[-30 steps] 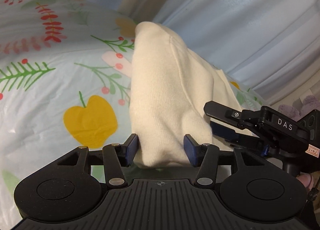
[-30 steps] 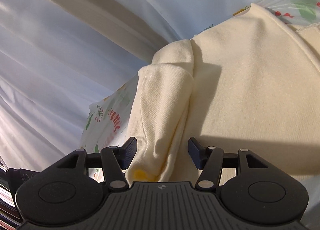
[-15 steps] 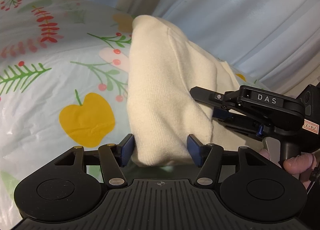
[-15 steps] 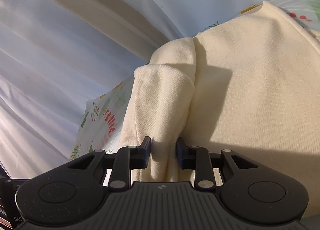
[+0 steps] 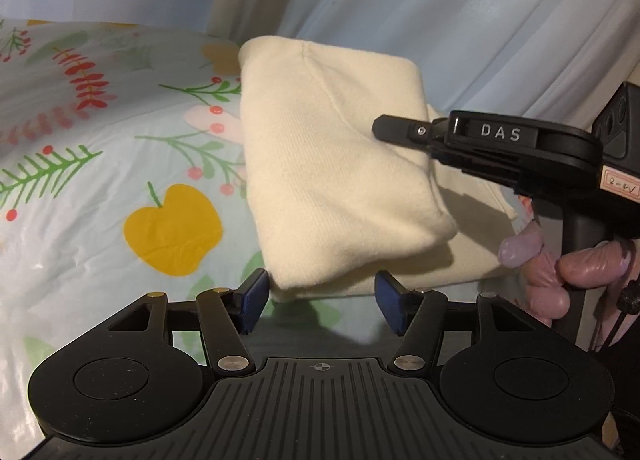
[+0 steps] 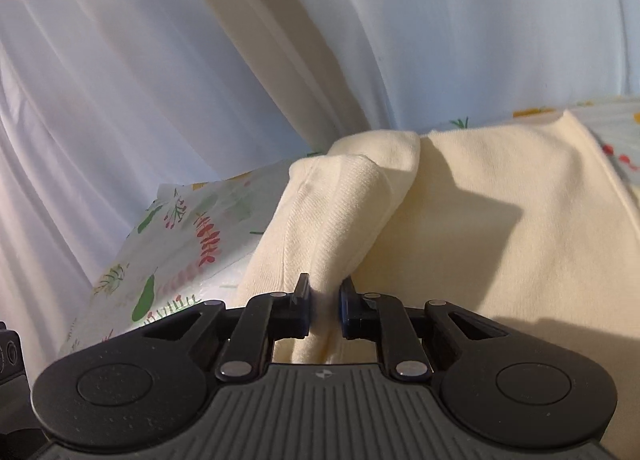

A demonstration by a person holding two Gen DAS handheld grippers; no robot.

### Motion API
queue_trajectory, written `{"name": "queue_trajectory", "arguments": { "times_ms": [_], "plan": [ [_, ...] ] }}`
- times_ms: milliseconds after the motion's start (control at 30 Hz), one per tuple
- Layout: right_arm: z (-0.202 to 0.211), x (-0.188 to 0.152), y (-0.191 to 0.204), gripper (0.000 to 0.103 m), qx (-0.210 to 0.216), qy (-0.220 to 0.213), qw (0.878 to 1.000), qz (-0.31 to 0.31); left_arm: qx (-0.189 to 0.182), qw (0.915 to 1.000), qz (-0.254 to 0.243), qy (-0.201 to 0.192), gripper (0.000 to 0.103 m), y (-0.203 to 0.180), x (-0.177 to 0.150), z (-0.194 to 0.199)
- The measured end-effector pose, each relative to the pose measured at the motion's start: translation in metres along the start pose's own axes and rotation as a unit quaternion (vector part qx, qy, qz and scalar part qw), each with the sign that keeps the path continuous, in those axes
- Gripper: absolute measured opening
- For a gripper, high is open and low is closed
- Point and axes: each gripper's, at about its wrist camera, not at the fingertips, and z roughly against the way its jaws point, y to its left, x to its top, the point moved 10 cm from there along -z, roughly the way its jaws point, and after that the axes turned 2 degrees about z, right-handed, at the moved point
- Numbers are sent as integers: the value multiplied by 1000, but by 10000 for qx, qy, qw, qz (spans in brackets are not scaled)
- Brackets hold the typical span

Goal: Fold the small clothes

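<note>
Garment: we see a cream knitted garment [image 5: 328, 164] lying folded on the floral sheet [image 5: 100, 180], close to the sheet's far edge by the pale curtain [image 5: 460, 20].
Right gripper: our right gripper [image 6: 324, 306] has its jaws closing, and its blue pads [image 6: 305, 310] pinch a raised fold of the cream fabric [image 6: 336, 220] between them; in the left wrist view the same gripper [image 5: 380, 127] reaches in from the right, held by a gloved hand [image 5: 560, 260].
Left gripper: our left gripper [image 5: 318, 300] stands with jaws apart, the garment's near edge just ahead of them, pads not pressing it.
</note>
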Motion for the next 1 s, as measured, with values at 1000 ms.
{"name": "queue_trajectory", "arguments": {
  "times_ms": [1000],
  "plan": [
    [51,25,-54,12,-1418,-694,9841,818,493,9981,-378,-2,51,-46,-2,-37]
  ]
}}
